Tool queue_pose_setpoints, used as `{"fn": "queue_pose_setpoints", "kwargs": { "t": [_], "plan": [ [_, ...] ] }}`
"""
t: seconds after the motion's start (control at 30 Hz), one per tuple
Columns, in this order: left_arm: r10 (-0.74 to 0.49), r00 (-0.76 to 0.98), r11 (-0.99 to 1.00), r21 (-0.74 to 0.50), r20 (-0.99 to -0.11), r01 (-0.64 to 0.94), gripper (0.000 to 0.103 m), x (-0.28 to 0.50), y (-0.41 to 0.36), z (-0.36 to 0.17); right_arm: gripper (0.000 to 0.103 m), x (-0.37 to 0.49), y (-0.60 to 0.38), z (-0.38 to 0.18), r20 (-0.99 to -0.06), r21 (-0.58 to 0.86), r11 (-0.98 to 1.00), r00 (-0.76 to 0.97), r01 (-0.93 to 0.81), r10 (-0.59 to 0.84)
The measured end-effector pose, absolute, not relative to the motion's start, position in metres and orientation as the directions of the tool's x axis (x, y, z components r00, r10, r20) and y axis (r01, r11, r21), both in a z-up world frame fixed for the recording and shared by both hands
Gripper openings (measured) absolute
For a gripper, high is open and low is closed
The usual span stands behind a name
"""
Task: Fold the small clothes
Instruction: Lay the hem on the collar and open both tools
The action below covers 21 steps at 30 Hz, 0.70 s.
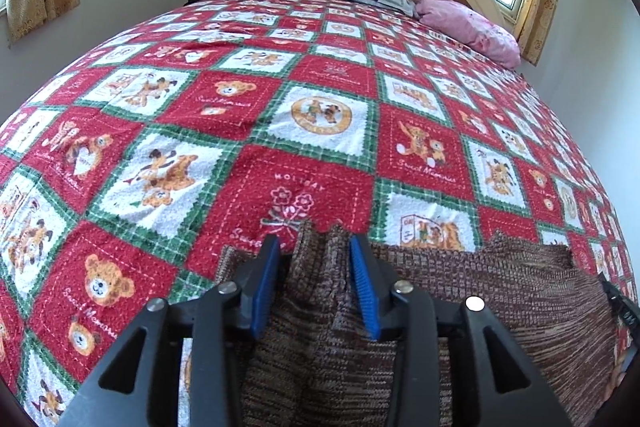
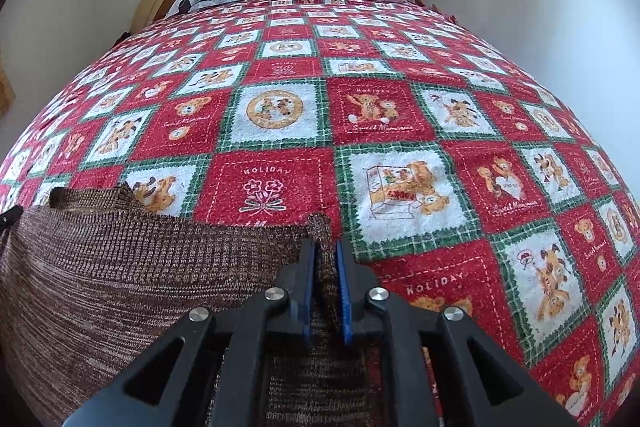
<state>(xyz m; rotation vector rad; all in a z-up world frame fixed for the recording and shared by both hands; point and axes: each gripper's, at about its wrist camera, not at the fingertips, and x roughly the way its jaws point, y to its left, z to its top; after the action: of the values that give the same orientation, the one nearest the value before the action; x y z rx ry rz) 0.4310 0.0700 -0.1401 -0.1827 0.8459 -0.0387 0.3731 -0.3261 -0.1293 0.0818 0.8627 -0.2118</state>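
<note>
Between the right gripper's fingers, brown knit garment hides their contact.

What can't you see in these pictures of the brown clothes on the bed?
- Brown knitted garment: its near part is hidden by the left gripper and cut off at the bottom edge, left wrist view.
- Its kind, right wrist view: right gripper covers its edge.
</note>
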Motion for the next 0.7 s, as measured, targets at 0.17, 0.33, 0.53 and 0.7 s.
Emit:
{"fn": "queue_pose_setpoints", "kwargs": {
  "t": [0.17,0.33,0.53,0.7],
  "plan": [
    [-0.100,0.662,0.985,-0.168,-0.743,-0.040,0.041,0.432,0.070,-0.141,0.012,0.341,-0.341,-0.087,-0.661,0.052,0.947,0.722,0.316,-0.204],
    [-0.092,0.663,0.987,-0.158,-0.743,-0.041,0.042,0.432,0.068,-0.141,0.012,0.294,-0.318,-0.066,-0.669,0.017,0.968,0.722,0.252,-0.176],
    [-0.048,0.663,0.991,-0.120,-0.747,-0.064,0.052,0.432,0.066,-0.141,0.012,0.263,-0.281,-0.101,-0.737,-0.025,0.992,0.668,0.127,-0.104],
    [-0.021,0.660,0.991,-0.104,-0.751,-0.087,0.060,0.431,0.068,-0.141,0.013,0.261,-0.286,-0.130,-0.745,0.014,0.988,0.661,0.153,-0.092]
  ]
}}
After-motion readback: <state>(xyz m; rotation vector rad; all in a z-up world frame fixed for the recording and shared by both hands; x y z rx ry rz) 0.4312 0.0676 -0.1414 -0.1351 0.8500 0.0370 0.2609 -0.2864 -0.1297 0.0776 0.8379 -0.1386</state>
